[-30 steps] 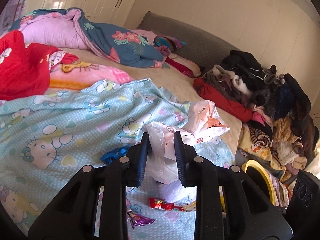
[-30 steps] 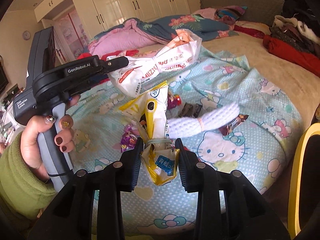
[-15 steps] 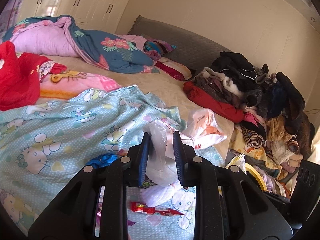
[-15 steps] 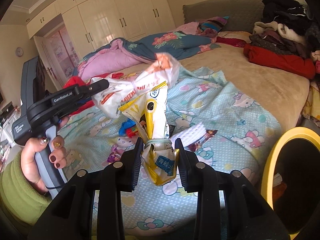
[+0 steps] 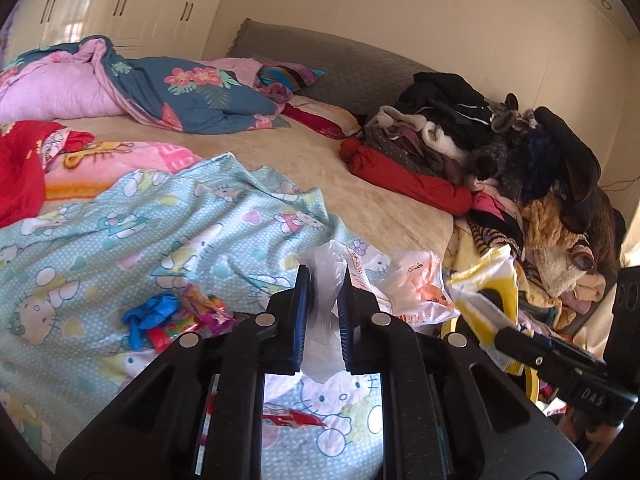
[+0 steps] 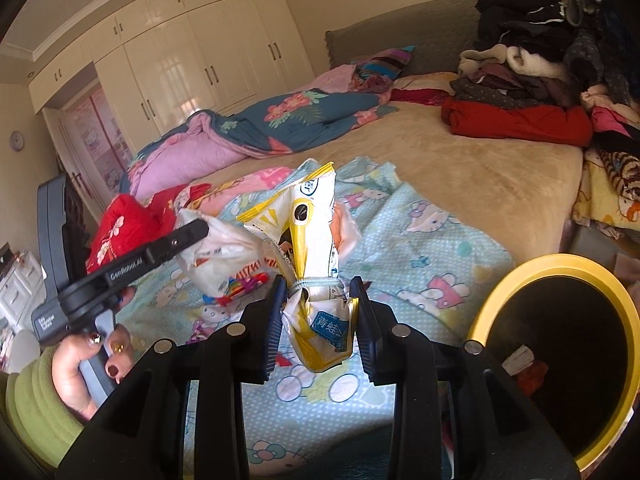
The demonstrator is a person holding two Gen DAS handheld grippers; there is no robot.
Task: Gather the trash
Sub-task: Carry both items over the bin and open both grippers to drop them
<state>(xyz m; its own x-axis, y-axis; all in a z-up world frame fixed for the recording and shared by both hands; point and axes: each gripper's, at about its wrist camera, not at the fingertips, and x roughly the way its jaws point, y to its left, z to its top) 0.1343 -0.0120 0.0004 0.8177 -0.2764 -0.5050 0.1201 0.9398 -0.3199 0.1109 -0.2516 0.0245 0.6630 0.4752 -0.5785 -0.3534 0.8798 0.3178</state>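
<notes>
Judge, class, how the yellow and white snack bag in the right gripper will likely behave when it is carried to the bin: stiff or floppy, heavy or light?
The yellow and white snack bag looks floppy: it is crumpled and cinched where the right gripper pinches it. It is probably light, since its top stands up unsupported. It may catch on the yellow-rimmed bin.

- Left gripper [image 5: 324, 280]: matt black plastic with ribbed blue pads, small shiny metal pins.
- White plastic bag [image 5: 412, 292]: thin, crinkled, slightly glossy film.
- Yellow-and-white snack packet [image 6: 316, 240]: glossy creased foil-like plastic.
- Hello Kitty sheet [image 5: 120, 232]: soft matt cotton cloth.
- Yellow-rimmed bin [image 6: 520, 272]: smooth plastic.
- Wardrobe doors [image 6: 192, 56]: glossy cream lacquer.
</notes>
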